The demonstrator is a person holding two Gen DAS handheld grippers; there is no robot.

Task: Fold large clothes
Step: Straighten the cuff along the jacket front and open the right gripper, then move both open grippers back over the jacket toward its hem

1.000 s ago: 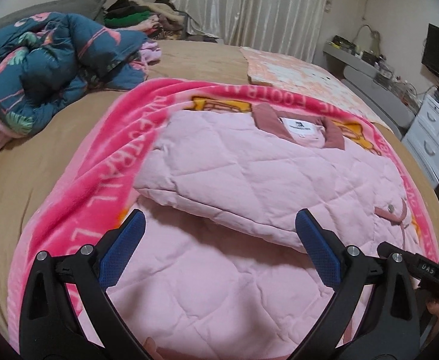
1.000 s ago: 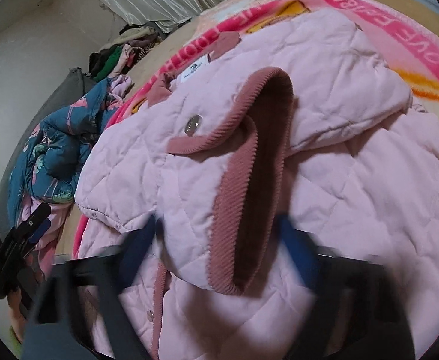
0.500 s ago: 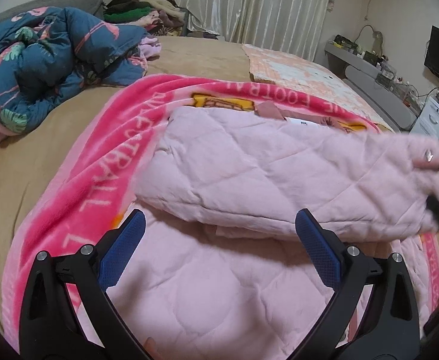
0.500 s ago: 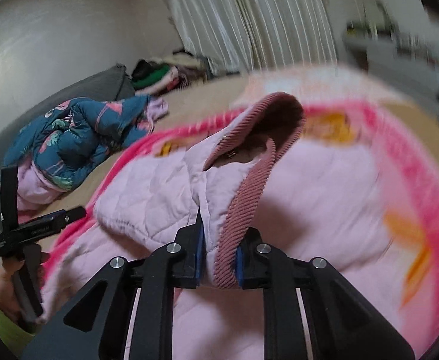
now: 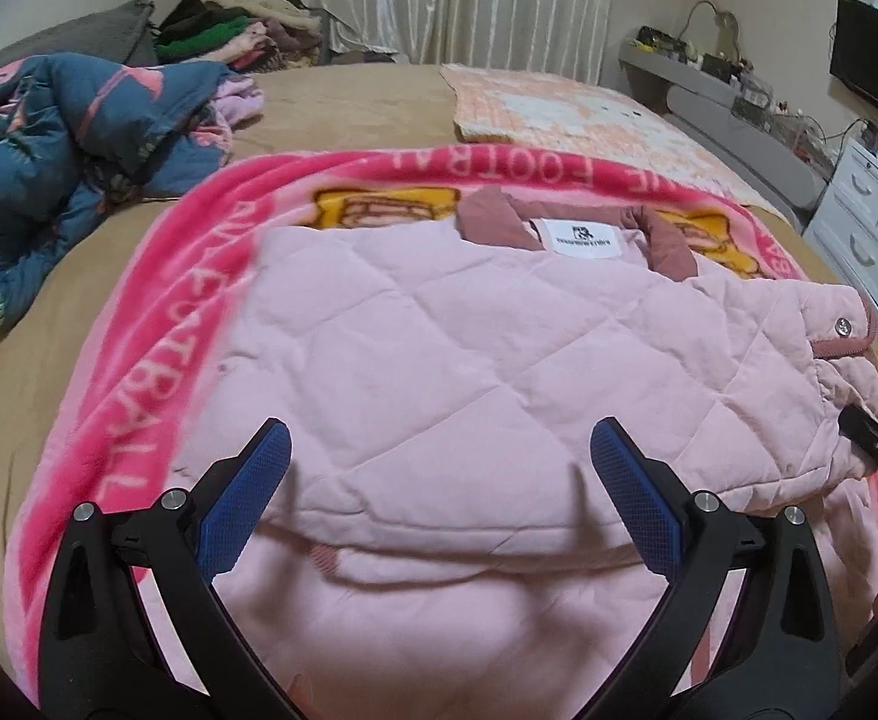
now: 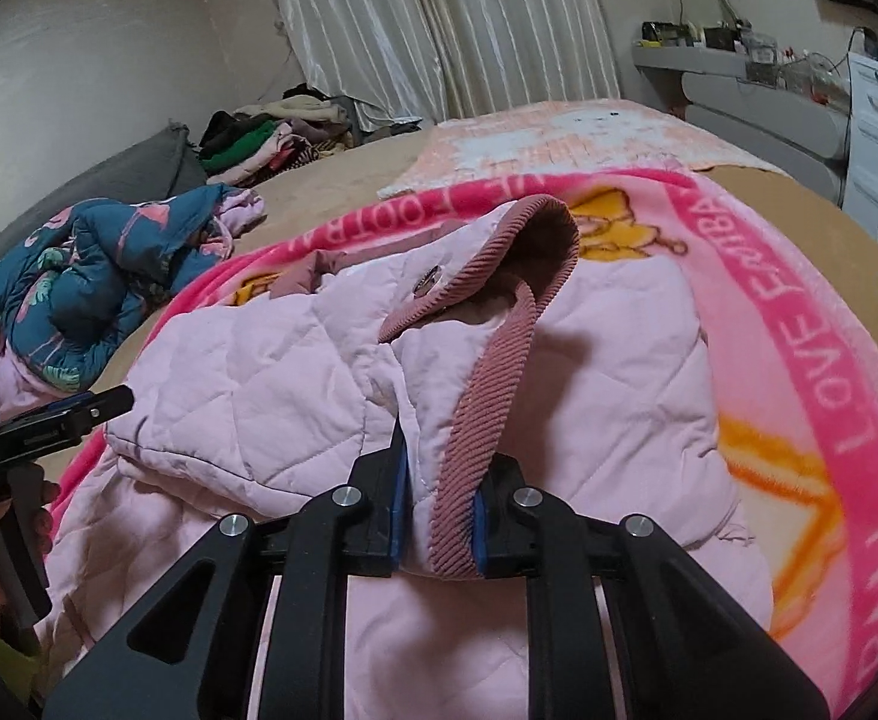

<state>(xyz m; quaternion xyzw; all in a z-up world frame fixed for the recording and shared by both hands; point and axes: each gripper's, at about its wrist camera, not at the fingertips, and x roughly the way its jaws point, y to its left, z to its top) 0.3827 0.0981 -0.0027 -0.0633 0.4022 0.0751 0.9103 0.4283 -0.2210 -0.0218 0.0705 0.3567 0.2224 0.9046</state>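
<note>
The jacket [image 5: 439, 372] lies folded on the blanket [image 5: 157, 372], centre of the bed. Right gripper [image 6: 437, 516] clamps the cuff [image 6: 487, 420]. Left gripper [image 5: 439, 498] gapes above the near fold, empty.

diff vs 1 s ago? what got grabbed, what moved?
Right tongs went from open to shut on the jacket's corduroy cuff and lifted the sleeve across the pink quilted jacket. Left tongs stayed open, holding nothing, and edged closer over the jacket. Pink blanket unchanged.
</note>
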